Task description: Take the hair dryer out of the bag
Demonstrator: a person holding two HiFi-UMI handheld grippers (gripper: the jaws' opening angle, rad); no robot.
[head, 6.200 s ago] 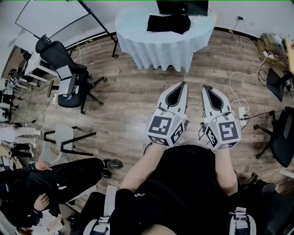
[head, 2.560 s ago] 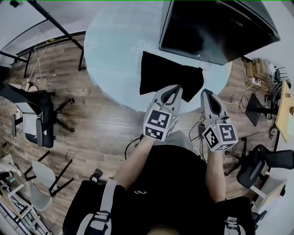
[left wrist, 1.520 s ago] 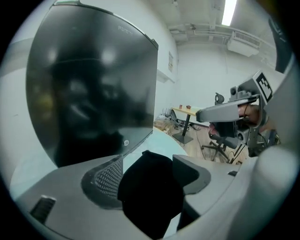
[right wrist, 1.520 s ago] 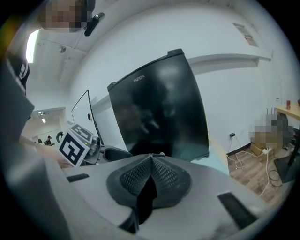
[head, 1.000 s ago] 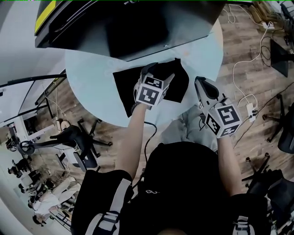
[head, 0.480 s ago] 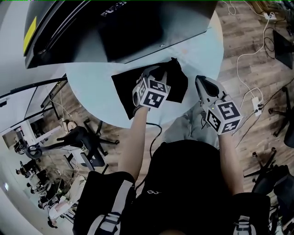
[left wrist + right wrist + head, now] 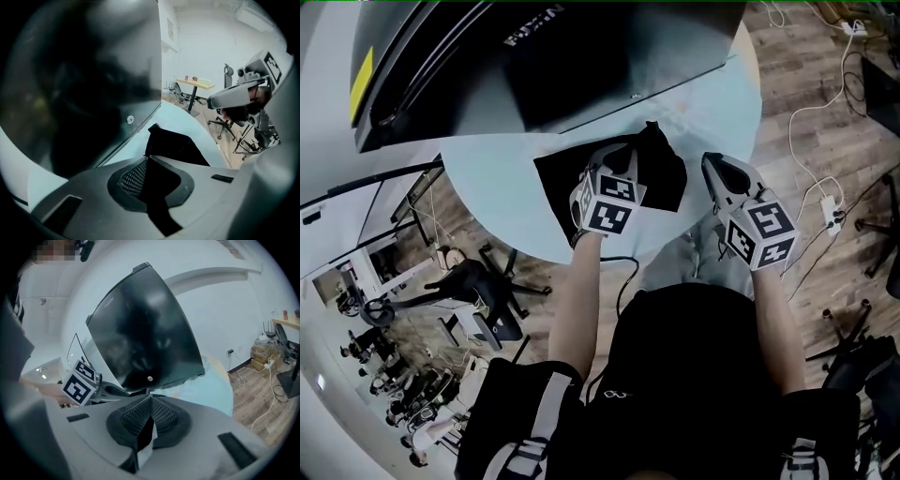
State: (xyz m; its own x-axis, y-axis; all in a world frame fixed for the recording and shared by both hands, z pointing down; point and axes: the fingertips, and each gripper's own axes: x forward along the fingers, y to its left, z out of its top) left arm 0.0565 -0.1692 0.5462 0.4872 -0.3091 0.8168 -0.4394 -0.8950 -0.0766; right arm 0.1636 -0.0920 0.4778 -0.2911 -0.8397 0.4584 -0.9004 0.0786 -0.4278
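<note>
A limp black cloth bag (image 7: 664, 176) lay on the round pale counter (image 7: 502, 173). The left hand-held gripper (image 7: 623, 153) had just closed, pinching its fabric; the right hand-held gripper (image 7: 711, 161) stayed shut and empty.

Office-lab premises: swivel chair (image 7: 476, 283) at 8 o'clock; power strip (image 7: 833, 212), wood floor (image 7: 797, 66) at 2 o'clock; large black screen (image 7: 487, 66) at 12.

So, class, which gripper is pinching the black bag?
The left gripper: its jaws have just closed on the bag. The right gripper is shut on nothing.
</note>
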